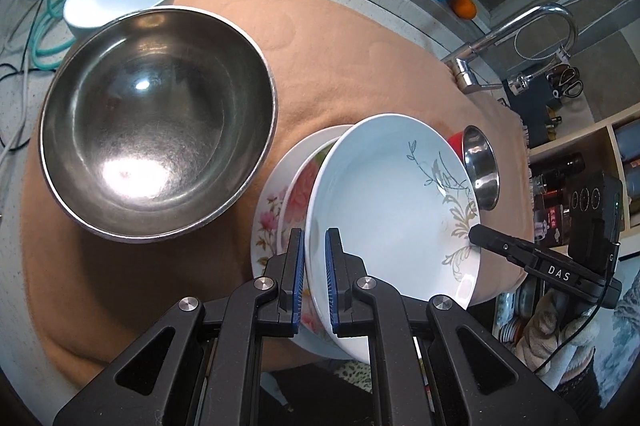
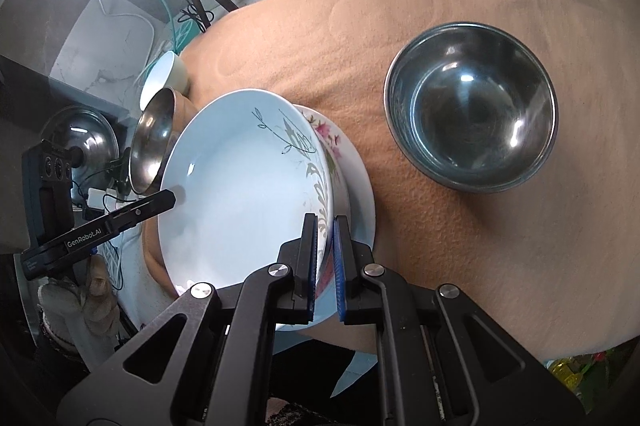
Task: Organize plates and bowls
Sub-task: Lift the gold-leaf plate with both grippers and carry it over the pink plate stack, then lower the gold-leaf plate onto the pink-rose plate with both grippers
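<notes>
White leaf-patterned plate (image 1: pixel 384 193) sits tilted over floral plate (image 1: pixel 276 214).

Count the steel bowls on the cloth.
2. A large steel bowl sits left of the plates; a smaller steel bowl sits to their right. Others may be hidden off-frame.

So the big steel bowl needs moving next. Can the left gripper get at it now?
Probably not yet: the left gripper is shut on the grey-leaf plate. The big steel bowl itself sits uncovered beside it.

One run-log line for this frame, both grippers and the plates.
left gripper: shut on leaf-pattern plate rim | right gripper: shut on opposite rim | plate: tilted above pink-flower plate | not yet stacked
</notes>
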A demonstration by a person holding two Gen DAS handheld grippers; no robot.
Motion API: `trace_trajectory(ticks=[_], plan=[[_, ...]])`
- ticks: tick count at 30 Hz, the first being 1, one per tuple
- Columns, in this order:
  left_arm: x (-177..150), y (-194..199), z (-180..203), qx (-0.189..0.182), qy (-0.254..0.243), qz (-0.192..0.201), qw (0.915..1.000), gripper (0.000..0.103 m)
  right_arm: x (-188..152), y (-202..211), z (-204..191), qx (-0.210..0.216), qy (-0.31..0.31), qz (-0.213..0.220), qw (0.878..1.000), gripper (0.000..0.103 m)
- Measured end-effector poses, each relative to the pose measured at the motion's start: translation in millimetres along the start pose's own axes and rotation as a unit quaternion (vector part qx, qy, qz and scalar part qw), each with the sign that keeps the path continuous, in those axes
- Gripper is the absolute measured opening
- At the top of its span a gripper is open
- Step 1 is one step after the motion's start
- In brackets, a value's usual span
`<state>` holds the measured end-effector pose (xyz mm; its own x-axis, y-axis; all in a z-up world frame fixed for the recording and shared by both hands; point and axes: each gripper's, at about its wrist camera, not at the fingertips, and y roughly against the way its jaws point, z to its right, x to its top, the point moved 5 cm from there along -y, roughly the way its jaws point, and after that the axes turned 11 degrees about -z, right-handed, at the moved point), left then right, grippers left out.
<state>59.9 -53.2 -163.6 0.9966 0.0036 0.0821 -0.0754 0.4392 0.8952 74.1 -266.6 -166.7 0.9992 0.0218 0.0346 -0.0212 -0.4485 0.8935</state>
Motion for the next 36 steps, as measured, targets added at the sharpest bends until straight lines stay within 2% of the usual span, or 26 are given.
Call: trace_trajectory(ticks=[36], plan=[[0.0, -18.6, -0.6, 0.022, -0.008, -0.009, 0.9997, 0.008, -1.0, -19.9, 1.5, -0.025, 0.001, -0.02, 0.999, 0.008]])
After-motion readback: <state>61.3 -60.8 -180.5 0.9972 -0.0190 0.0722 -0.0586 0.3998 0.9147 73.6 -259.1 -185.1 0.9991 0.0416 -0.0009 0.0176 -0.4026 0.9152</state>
